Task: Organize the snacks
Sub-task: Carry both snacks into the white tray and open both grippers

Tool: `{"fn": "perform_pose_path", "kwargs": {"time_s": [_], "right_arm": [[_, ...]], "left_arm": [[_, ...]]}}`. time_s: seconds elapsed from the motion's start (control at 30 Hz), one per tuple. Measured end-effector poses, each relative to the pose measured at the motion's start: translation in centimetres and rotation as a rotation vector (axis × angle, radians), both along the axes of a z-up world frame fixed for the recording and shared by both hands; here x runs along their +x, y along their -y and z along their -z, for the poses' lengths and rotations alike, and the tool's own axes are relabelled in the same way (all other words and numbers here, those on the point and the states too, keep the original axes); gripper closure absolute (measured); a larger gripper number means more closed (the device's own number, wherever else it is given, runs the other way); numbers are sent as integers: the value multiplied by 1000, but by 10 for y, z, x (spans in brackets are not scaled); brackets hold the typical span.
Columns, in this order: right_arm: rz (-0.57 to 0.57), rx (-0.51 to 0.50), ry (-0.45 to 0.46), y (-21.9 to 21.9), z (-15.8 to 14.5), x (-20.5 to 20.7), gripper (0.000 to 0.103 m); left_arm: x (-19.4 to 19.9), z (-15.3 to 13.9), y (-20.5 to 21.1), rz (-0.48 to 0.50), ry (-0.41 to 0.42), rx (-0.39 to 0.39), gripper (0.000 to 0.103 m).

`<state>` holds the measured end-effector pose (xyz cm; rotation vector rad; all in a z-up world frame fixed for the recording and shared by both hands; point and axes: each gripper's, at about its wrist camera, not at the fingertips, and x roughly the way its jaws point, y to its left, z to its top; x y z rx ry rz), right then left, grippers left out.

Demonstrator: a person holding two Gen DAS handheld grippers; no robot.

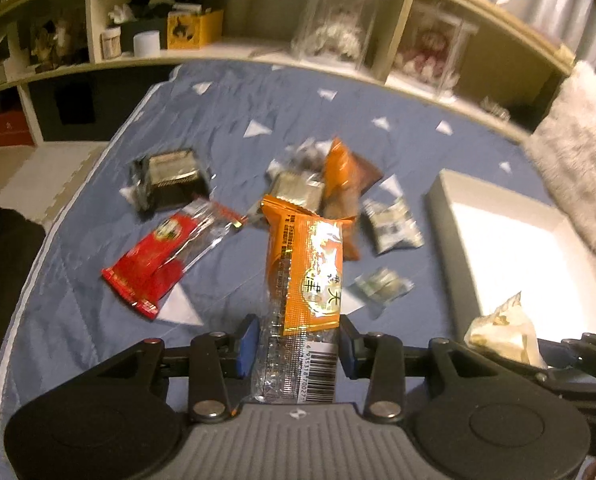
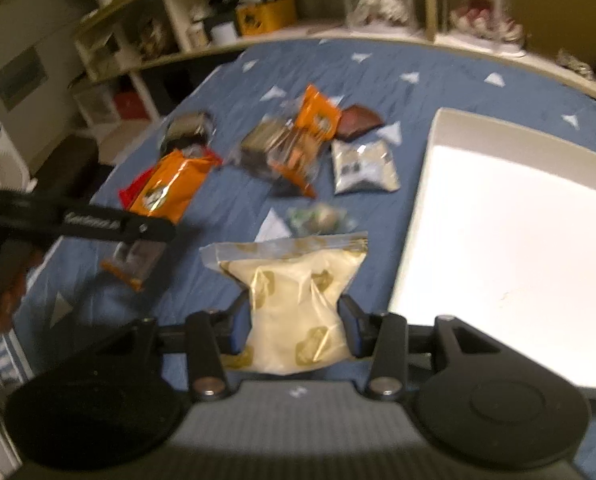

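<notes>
left tongs (image 1: 296,344) grip an orange packet (image 1: 305,264), right tongs (image 2: 294,324) a cream pouch (image 2: 294,312), over blue bedding (image 1: 78,280) below shelves (image 1: 258,52).

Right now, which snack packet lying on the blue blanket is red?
The flat red packet with a clear end, left of the pile on the blue blanket. The other loose packets are orange, silver, brown or black.

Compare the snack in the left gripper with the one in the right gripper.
The orange packet is long and flat, with bold print and a barcode; the cream packet is squat and puffy, clear film with faint tan marks. The left gripper clamps the orange packet near its barcode end; the right gripper pinches the cream packet at its middle. Both are sealed and lifted off the blue bedspread.
</notes>
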<state>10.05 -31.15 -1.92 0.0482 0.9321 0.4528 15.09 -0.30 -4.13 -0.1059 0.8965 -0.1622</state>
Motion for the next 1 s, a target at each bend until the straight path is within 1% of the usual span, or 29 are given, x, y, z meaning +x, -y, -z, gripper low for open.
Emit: {"fn": "perform_pose_path", "kwargs": {"time_s": [0.1,0.23,0.37,0.53,0.63,0.77,0.87,1.0], "right_arm": [[46,4,24,16,-12,2,52],[106,-9,50,37,-20,2,51],[161,-38,76,61,-26,1,51],[211,-66,80,92,-26,2,51],[256,-72,74,111,-24,2,51],[318,-77,52,135,-14,7,51],[370,-71,23,149,-9,10,51],[407,-60,-1,162,-1,14,51]], "left_arm": [[0,-6,11,3,6,-35,60],[3,-15,30,21,18,-77,60],[5,-19,58,62,31,-94,60],[10,-17,98,115,16,-149,60],[14,-13,123,151,6,-169,60],[22,0,150,184,-26,-221,60],[28,11,166,204,-54,-251,60],[40,26,178,207,-98,-294,60]]}}
